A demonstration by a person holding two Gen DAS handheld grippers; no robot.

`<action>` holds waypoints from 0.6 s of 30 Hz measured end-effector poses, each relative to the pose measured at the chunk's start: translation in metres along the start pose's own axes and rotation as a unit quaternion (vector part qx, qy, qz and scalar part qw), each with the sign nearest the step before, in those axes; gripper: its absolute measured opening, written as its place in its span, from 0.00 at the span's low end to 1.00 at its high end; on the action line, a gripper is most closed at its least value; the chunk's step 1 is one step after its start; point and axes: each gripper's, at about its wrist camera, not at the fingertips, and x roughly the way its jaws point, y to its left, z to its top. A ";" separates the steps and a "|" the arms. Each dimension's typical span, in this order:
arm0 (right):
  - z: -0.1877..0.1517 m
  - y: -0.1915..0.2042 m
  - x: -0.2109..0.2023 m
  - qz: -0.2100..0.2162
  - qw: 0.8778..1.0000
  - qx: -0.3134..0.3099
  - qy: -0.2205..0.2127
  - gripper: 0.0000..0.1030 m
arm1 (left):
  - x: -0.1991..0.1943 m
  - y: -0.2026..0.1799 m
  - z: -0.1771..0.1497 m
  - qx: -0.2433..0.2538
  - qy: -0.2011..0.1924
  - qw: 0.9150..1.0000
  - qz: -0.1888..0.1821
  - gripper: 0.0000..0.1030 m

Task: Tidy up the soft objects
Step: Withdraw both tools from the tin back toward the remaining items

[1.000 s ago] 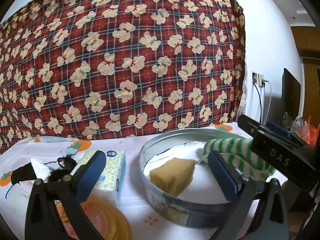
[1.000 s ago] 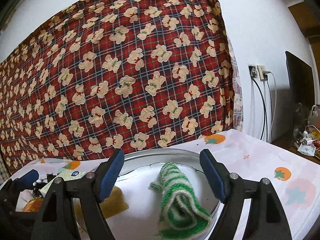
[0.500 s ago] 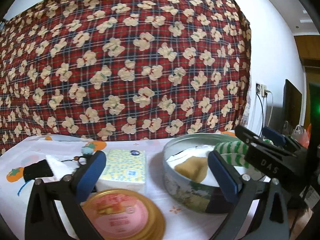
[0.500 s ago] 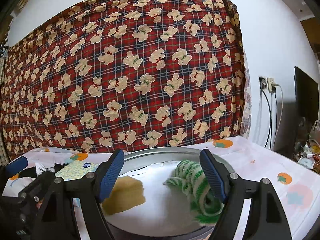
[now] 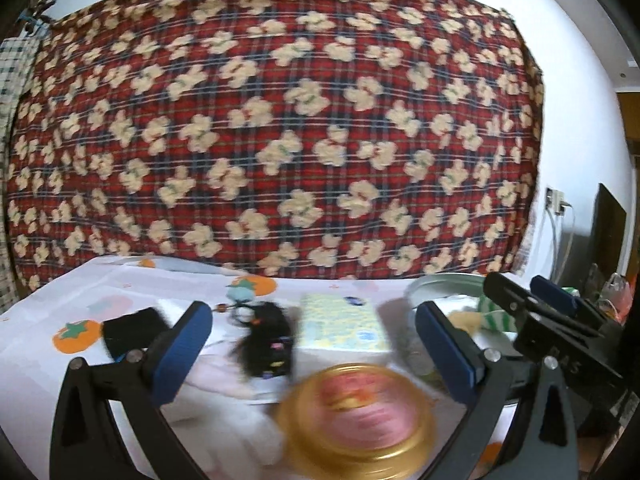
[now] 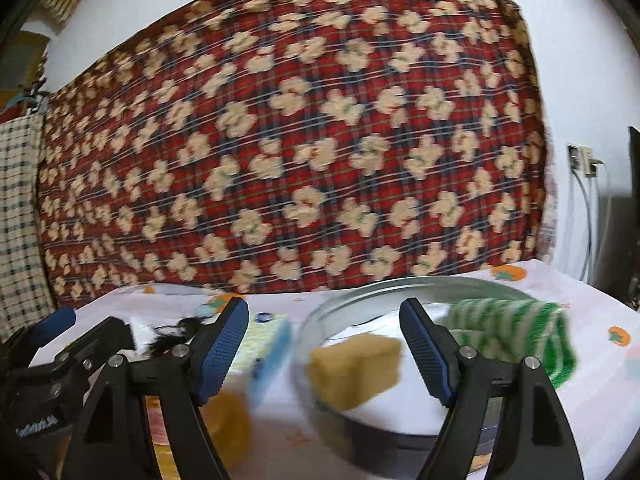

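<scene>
A round metal tin (image 6: pixel 360 296) holds a yellow sponge (image 6: pixel 356 368) and a green-and-white striped cloth (image 6: pixel 516 328); the tin's rim also shows in the left wrist view (image 5: pixel 440 282). A black furry item (image 5: pixel 266 338), a tissue pack (image 5: pixel 340 324) and a black-and-white cloth piece (image 5: pixel 132 330) lie on the tablecloth. My left gripper (image 5: pixel 312 350) is open and empty, above the gold lid (image 5: pixel 356 412). My right gripper (image 6: pixel 324 354) is open and empty, over the tin's left rim. The right gripper shows at the right in the left wrist view (image 5: pixel 540 320).
A white tablecloth with orange fruit prints (image 5: pixel 72 332) covers the table. A red plaid bear-print cloth (image 5: pixel 280 140) hangs behind it. A wall socket with cables (image 6: pixel 580 160) and a dark screen (image 5: pixel 608 228) stand at the right.
Both grippers have swung left and pulled back. The tin has shifted right in both views, and the black furry item and gold lid now sit between the left fingers.
</scene>
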 end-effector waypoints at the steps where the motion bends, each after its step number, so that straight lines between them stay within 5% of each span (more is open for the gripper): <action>1: -0.001 0.007 0.000 0.007 1.000 -0.001 0.001 0.77 | -0.001 0.009 0.000 -0.002 0.000 1.000 0.008 1.00; 18: -0.016 0.106 0.015 0.125 0.990 -0.046 0.055 0.77 | 0.003 0.150 0.002 -0.071 0.025 0.987 0.141 1.00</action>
